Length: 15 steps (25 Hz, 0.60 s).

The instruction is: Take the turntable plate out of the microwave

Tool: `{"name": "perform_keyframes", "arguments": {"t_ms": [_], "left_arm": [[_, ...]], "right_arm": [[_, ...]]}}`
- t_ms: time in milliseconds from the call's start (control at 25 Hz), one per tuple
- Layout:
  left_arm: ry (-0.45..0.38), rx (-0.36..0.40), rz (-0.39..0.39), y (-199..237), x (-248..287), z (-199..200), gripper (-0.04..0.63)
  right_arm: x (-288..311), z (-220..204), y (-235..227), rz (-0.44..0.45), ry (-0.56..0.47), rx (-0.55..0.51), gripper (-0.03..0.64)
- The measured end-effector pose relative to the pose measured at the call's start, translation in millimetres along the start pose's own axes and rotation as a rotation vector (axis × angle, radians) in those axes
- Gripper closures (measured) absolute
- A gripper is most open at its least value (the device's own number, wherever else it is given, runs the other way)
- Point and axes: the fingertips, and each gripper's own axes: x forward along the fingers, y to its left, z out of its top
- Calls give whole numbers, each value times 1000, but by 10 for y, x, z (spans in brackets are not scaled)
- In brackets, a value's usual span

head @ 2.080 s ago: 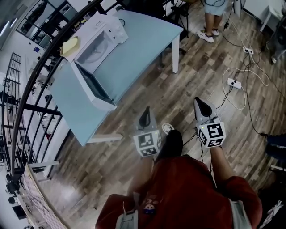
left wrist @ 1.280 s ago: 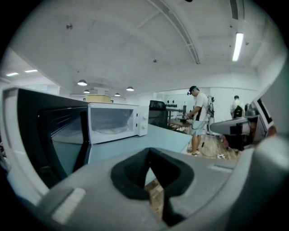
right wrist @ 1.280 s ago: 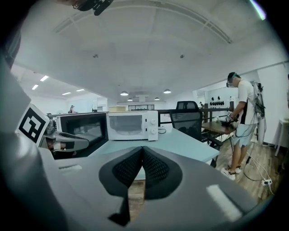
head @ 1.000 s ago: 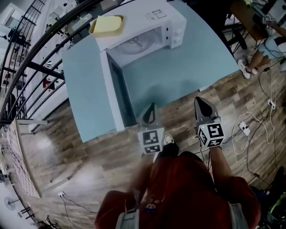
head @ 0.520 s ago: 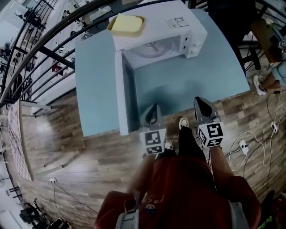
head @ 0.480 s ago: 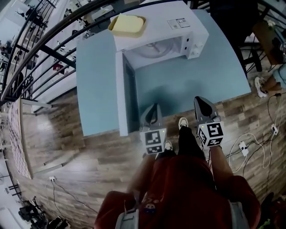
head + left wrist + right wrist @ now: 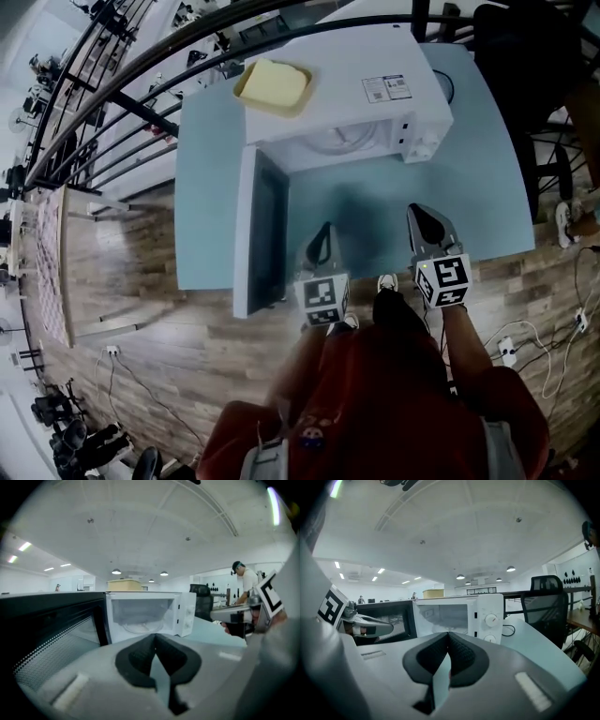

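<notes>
While the microwave [image 7: 349,89] stands open on the desk [image 7: 375,202], plate [image 7: 140,627] inside, left gripper [image 7: 323,229] and right gripper [image 7: 421,213] hover before it, fingers [image 7: 136,663] closed, empty.

In the head view the top of the microwave [image 7: 347,103] hides most of the turntable plate [image 7: 343,141]; only a pale front arc shows. The print on the label [image 7: 386,88] is too small to read. The dark chair [image 7: 525,56] is cut off by the picture's top edge.
</notes>
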Motion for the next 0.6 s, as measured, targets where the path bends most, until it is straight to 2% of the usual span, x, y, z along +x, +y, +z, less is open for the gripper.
{"name": "perform_keyframes", "arguments": {"t_ms": [280, 600], "left_arm": [[-8, -6, 97, 26, 284, 180, 597], [-9, 8, 169, 137, 464, 233, 597]], "right_arm": [[308, 75, -297, 80, -7, -15, 617], [653, 103, -246, 180, -4, -77, 617]]}}
